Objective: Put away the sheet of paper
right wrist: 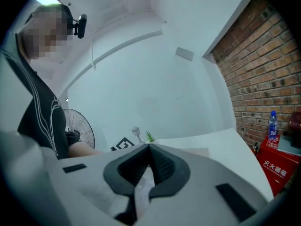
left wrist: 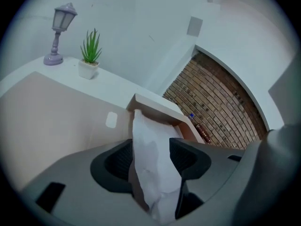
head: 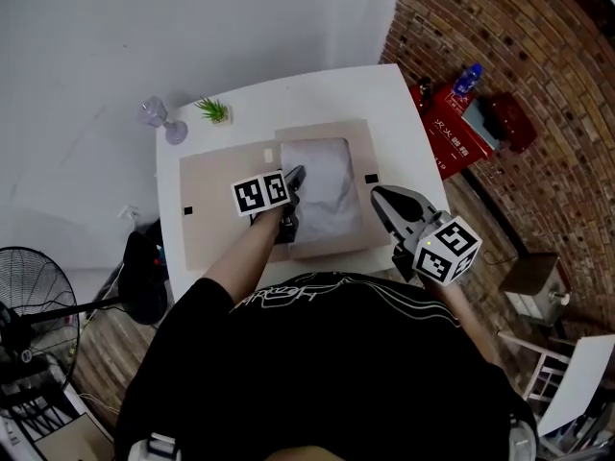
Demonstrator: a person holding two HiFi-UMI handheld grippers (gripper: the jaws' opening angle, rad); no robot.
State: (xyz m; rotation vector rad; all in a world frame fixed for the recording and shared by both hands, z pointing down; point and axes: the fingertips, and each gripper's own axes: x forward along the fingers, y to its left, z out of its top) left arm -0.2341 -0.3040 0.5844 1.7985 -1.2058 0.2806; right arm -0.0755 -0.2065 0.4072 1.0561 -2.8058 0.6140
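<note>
A white sheet of paper (head: 327, 185) lies on the right half of an open tan folder (head: 216, 185) on the white table (head: 317, 94). My left gripper (head: 294, 176) reaches in at the sheet's left edge. In the left gripper view its jaws stand open (left wrist: 149, 146), and the paper (left wrist: 153, 173) rises between them without being pinched. Behind the paper the folder's raised flap (left wrist: 157, 108) shows. My right gripper (head: 378, 193) hovers at the folder's right edge, clear of the sheet. It is shut (right wrist: 148, 147), with its tips meeting and nothing in them.
A small potted plant (head: 215, 111) and a little purple lamp (head: 159, 115) stand at the table's back left corner. On the floor are a red box (head: 459, 131) with a bottle (head: 468, 78) by the brick wall, a fan (head: 34, 296) and a black bag (head: 144, 272).
</note>
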